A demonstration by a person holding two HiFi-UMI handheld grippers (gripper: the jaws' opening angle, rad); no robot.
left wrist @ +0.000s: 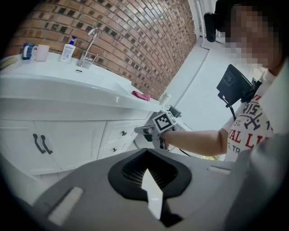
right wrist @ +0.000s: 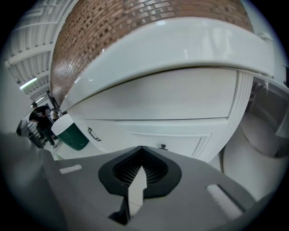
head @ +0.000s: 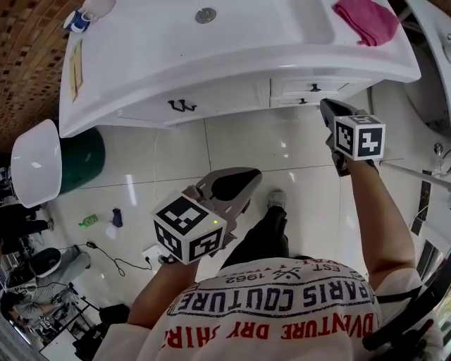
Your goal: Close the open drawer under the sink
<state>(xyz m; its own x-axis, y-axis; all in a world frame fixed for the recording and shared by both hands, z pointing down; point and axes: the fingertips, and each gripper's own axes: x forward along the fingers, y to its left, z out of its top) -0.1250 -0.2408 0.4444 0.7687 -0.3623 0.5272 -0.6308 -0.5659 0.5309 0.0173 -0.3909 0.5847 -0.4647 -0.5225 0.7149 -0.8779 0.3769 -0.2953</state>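
A white vanity point(head: 232, 53) carries the sink, with two small drawers under its right end. The upper drawer point(head: 331, 87) and the lower drawer point(head: 285, 101) each have a black knob. Both fronts look about level with the cabinet face, and I see no gap. My right gripper point(head: 328, 106) is shut with nothing in it, its tip just in front of the drawers. In the right gripper view a drawer knob point(right wrist: 163, 147) sits just past the jaw tips point(right wrist: 141, 148). My left gripper point(head: 250, 176) is shut, empty, held back over the floor; its view shows the right gripper point(left wrist: 141, 131) by the drawers point(left wrist: 122, 133).
Double cabinet doors with black handles point(head: 182, 106) are left of the drawers. A green bin with a white lid point(head: 79, 159) stands at the vanity's left end. A pink cloth point(head: 366, 20) and a mug point(head: 88, 11) lie on the countertop. Small bottles point(head: 90, 221) and a cable point(head: 120, 264) are on the tiled floor.
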